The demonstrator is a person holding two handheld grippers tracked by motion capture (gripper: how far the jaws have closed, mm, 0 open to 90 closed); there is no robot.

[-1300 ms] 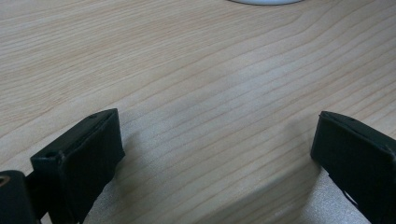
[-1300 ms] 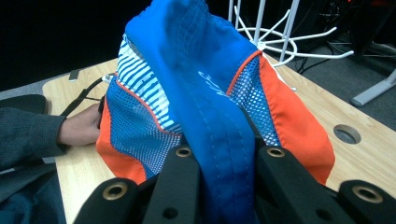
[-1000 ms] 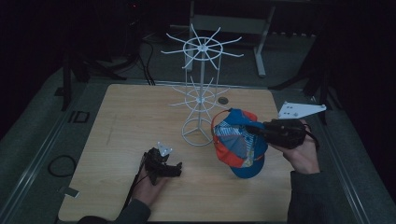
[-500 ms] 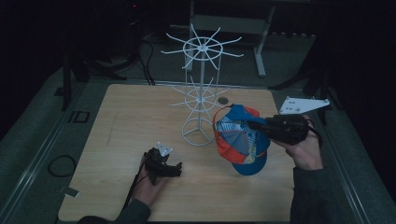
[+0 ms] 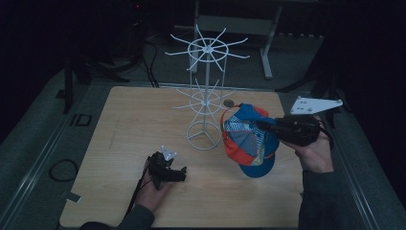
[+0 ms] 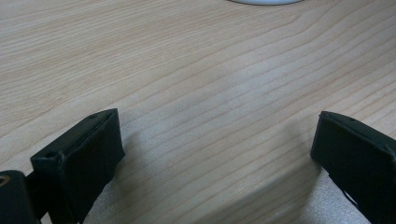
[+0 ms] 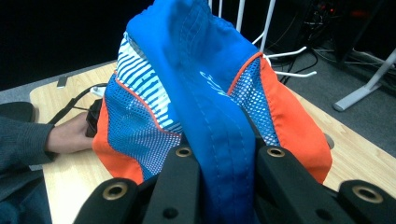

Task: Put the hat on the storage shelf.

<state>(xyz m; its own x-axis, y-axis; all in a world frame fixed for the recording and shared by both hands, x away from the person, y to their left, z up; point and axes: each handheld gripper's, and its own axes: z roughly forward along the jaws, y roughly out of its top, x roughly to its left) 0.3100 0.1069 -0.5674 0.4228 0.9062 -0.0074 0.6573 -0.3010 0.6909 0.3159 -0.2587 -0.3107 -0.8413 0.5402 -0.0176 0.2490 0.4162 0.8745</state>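
The right gripper, clamped on the cap's brim, holds it right of the rack, seemingly for hanging on a prong, while the left gripper rests wide open.

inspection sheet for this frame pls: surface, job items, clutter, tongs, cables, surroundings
Surface: light wooden table, bare in front of the left tongs.
Job's things: blue, orange and white mesh cap, held off the table beside the white wire rack; the rack stands upright and nothing hangs on its arms.
Clutter: a small round dark thing on the table behind the rack; too small to identify.
Tongs: left tongs open, low over the table, nothing between the jaws. Right tongs shut on the cap's blue fabric.
Cables: one trails from the left tongs toward the person; a loop lies on the floor at left.
Surroundings: dark room, grey floor, desk legs behind the table.
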